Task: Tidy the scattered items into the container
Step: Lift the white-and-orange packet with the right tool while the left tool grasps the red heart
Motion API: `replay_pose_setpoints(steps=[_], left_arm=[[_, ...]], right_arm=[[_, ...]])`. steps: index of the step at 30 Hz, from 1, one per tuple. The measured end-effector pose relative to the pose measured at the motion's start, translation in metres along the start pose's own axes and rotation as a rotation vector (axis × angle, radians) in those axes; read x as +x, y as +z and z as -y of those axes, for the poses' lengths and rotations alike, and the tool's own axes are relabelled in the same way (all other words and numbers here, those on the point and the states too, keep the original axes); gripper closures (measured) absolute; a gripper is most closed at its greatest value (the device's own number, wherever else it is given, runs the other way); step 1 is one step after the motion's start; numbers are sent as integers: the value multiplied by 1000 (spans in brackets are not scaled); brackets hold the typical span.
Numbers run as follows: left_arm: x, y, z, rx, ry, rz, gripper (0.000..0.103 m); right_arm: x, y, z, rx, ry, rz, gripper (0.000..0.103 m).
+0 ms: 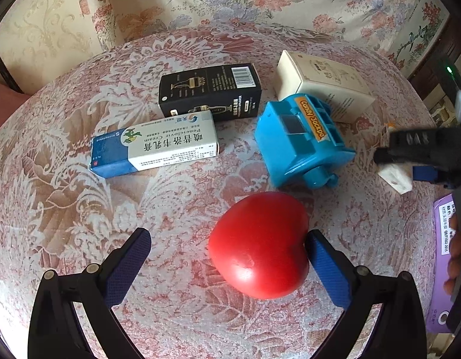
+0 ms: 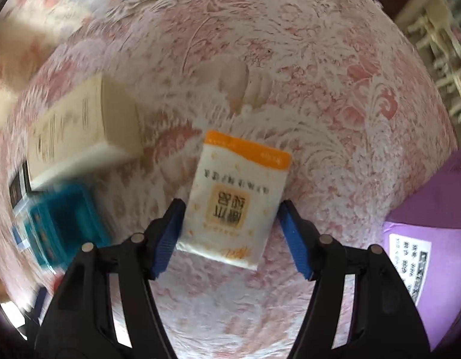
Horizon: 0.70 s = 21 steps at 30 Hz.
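Observation:
A red heart-shaped toy lies on the lace-covered table between the fingers of my left gripper, which stands open; the heart touches the right finger only. My right gripper is shut on a white and orange tissue packet, its pads pressed against both sides. In the left wrist view that gripper and the packet show at the right, just over the table. A purple box stands at the right; its edge also shows in the left wrist view.
Beyond the heart lie a blue and white cream box, a black box, a cream box and a blue candy toy. A hand shows at the right edge. The right wrist view is blurred by motion.

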<state>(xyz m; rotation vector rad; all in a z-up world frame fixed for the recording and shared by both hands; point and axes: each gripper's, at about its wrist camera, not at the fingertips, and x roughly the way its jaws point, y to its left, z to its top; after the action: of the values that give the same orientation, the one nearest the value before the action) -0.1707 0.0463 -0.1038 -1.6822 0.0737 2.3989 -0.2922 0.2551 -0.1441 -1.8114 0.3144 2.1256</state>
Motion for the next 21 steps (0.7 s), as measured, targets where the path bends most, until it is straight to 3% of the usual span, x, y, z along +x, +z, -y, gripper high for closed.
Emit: replay_pose_setpoints(steps=[3, 15, 21], left_arm=[[0, 0, -1, 3, -6, 0, 0], [6, 4, 1, -40, -46, -15, 0], [14, 4, 5, -64, -2, -38, 0]], right_arm=[[-2, -4, 1, -70, 14, 7, 47], [-9, -19, 6, -347, 72, 37, 47], [-10, -24, 8, -355, 73, 32, 46]])
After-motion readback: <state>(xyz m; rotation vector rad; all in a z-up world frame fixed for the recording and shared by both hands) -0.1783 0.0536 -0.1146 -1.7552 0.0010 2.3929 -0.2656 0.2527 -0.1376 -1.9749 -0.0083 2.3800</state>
